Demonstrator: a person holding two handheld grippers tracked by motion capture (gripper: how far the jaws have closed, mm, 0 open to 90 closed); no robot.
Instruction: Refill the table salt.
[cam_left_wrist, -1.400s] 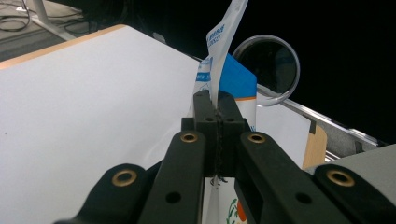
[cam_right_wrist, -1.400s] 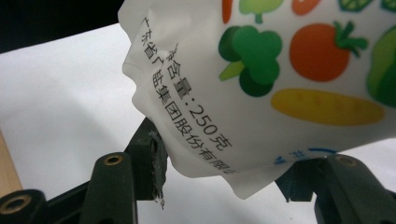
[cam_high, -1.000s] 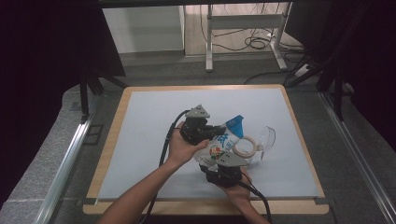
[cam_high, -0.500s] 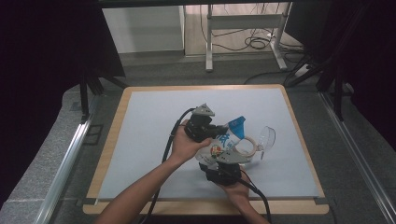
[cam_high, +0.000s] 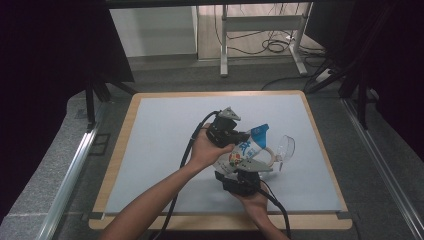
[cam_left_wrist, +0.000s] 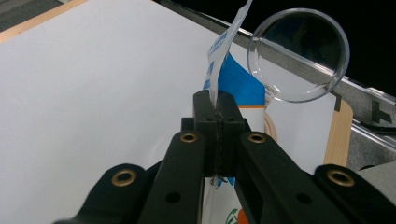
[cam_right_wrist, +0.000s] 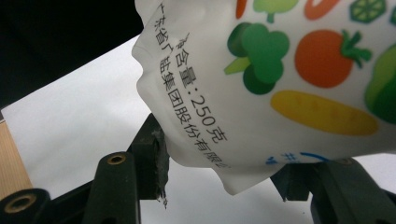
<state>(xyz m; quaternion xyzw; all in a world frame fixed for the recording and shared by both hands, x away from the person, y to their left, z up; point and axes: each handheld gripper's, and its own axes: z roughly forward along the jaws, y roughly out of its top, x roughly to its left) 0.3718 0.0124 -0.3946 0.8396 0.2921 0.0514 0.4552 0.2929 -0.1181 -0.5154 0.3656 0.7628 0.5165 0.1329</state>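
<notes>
We are working a little right of the middle of the worktop (cam_high: 165, 130), nearer its front edge than its back edge. Our left claw (cam_left_wrist: 215, 103) is clenched tight on the thin torn top flap of the printed pouch (cam_high: 243, 150), the flap rising from between its two black jaws. Our right claw (cam_right_wrist: 219, 179) is gripping the lower body of the same pouch (cam_right_wrist: 280, 70), its jaws standing partly apart with the bulging white film pressed between them. The pouch, white with blue panels and vegetable pictures, is being held off the surface between both claws (cam_high: 231, 131). Just beside its opened top, toward the right edge of the worktop, a clear round bowl (cam_high: 283, 148) is lying tilted, its mouth turned toward the left claw's camera (cam_left_wrist: 299, 60).
</notes>
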